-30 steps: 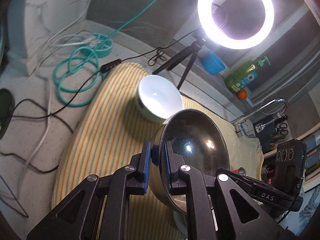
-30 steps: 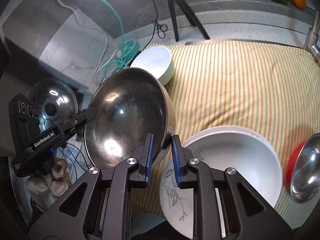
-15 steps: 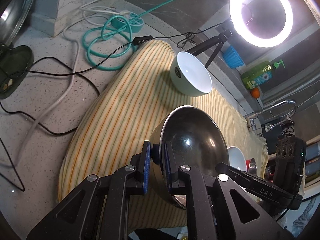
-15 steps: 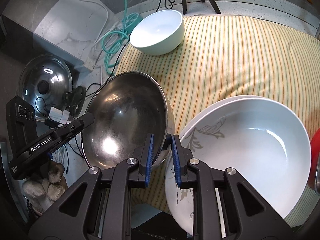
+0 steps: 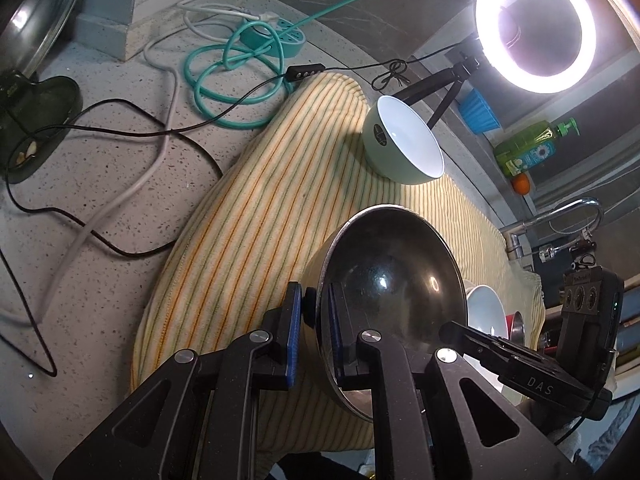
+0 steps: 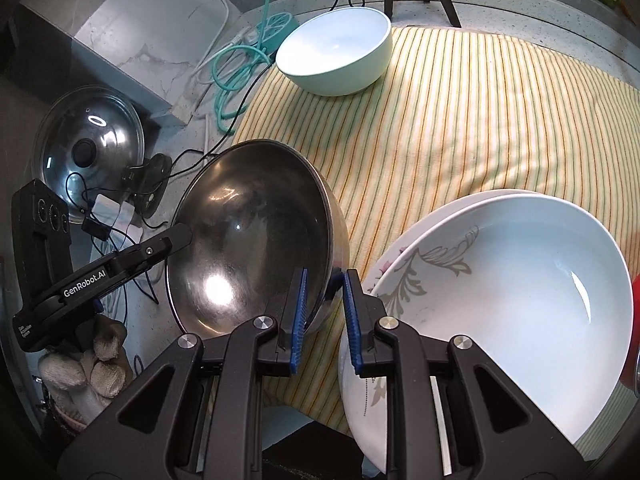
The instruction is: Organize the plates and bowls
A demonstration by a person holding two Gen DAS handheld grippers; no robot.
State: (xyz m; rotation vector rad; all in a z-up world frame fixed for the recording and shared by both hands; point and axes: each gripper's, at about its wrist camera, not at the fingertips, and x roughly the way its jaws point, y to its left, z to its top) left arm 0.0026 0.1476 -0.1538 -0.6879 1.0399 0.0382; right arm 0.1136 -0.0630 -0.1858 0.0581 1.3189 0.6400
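Two grippers clamp one steel bowl point(image 6: 256, 236) from opposite sides, holding it tilted above the striped cloth point(image 6: 460, 128). To the left of the right gripper point(image 6: 324, 312), a pot lid point(image 6: 88, 148) leans beside a tangle of cables, and the left gripper point(image 5: 314, 332) reaches in, its blue pads narrowed onto the bowl's left rim. The right gripper's own pads pinch the opposite rim, just ahead of it. Farther forward, a pale green bowl point(image 6: 336, 52) sits upright on the cloth, apart from the steel one. Right of the right gripper, a white plate point(image 6: 500, 288) with a leaf pattern lies stacked on another, near the steel bowl.
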